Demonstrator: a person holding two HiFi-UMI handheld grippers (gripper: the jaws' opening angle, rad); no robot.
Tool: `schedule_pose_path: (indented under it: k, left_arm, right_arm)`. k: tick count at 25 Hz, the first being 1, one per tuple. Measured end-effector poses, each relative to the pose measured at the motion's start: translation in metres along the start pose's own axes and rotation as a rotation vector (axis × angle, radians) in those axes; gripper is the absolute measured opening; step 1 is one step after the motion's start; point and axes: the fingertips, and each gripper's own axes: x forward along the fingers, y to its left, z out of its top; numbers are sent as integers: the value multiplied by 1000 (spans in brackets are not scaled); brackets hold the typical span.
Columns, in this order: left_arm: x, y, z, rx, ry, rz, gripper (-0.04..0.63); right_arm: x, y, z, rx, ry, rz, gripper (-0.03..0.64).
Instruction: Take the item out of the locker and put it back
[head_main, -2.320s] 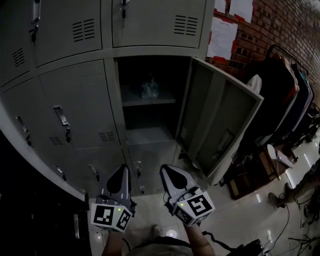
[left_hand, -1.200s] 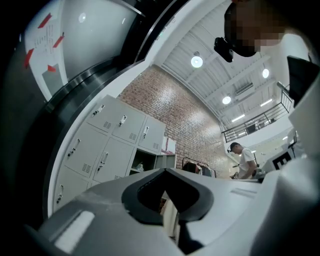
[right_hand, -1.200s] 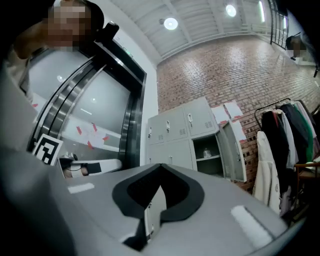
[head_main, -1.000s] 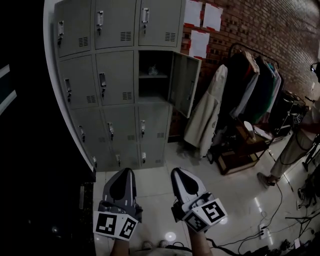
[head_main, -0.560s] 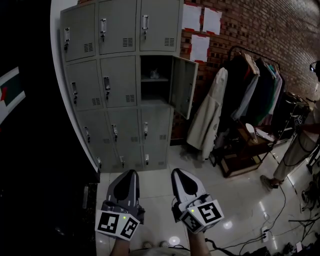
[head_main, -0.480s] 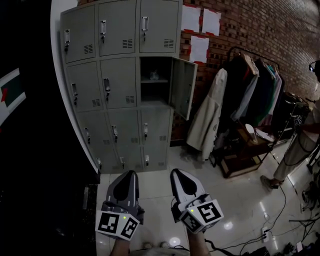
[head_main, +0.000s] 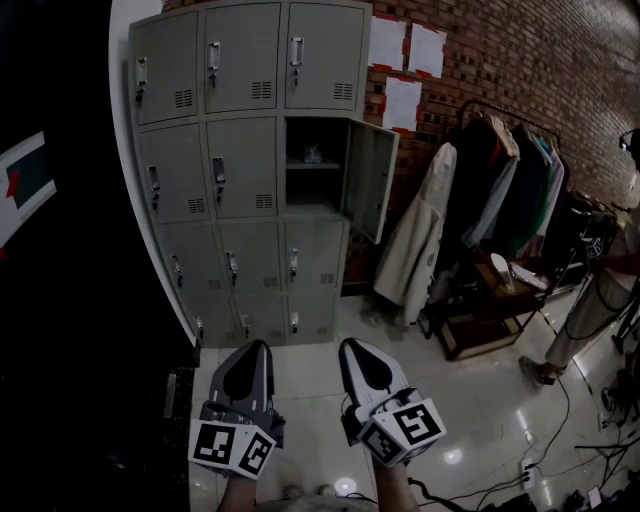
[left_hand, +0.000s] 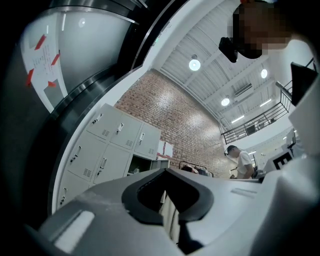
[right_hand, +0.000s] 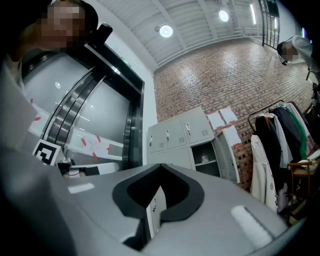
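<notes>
We stand well back from the locker bank (head_main: 250, 170), a grey block of small doors against a brick wall (head_main: 520, 60). Both pairs of tongs are low in the head view, side by side above the shiny tiled floor (head_main: 480, 420) and well apart from the lockers.

The left tongs (head_main: 252, 348) are pressed together. In the left gripper view their tips (left_hand: 165, 170) meet in a point and pinch nothing. The right tongs (head_main: 352, 346) are pressed together in the same way. The right gripper view shows their dark pads closed to a tip (right_hand: 161, 165) with nothing held. Both point forward and a little upward, towards the lockers.

One compartment (head_main: 312, 190) in the right column, second row from the top, stands open. Its door (head_main: 368, 182) is swung out to the right. The item (head_main: 313, 153), small and pale, sits on the shelf inside that compartment, in its upper half. The right gripper view shows it there too (right_hand: 204, 158), but it is too small for us to say what it is.

White paper sheets (head_main: 400, 60) are stuck to the brick to the right of the lockers. A clothes rail (head_main: 505, 175) further right carries dark garments and a light coat (head_main: 415, 240). A person (head_main: 600, 290) stands at the far right edge.
</notes>
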Motion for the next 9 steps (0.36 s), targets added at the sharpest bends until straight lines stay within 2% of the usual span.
schedule_pose_path:
  k: [9]
  left_arm:
    - [1, 14, 2, 1, 0, 20, 5]
  right_arm:
    - [11, 4, -4, 6, 9, 11, 2]
